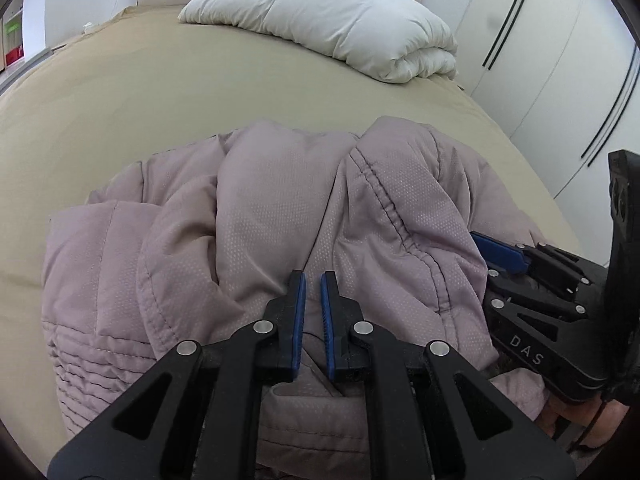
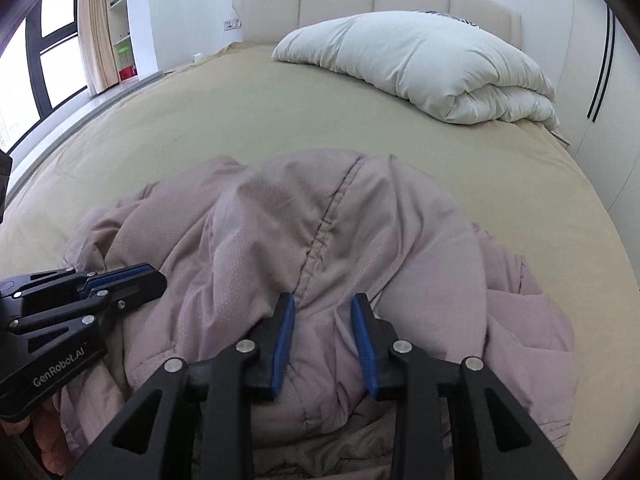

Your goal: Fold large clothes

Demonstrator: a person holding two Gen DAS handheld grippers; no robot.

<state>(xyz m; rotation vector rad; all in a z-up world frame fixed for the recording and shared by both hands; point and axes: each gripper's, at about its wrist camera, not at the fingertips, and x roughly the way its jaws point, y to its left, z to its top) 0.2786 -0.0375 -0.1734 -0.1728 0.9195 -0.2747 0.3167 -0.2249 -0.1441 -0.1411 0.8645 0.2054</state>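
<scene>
A large mauve padded jacket (image 1: 260,216) lies bunched on the beige bed, near its front edge; it also shows in the right wrist view (image 2: 320,220). My left gripper (image 1: 313,280) hovers over the jacket's near part, its jaws a narrow gap apart with no cloth clearly between them. My right gripper (image 2: 323,300) sits at the jacket's right side, its jaws apart with a puffed fold of the jacket between them. Each gripper shows in the other's view: the right gripper (image 1: 496,252), the left gripper (image 2: 152,276).
The beige bed sheet (image 1: 160,100) spreads wide behind the jacket. A folded white duvet (image 1: 340,20) lies at the head of the bed on the right. White wardrobe doors (image 1: 560,60) stand to the right. A window (image 2: 40,60) and shelves are at the left.
</scene>
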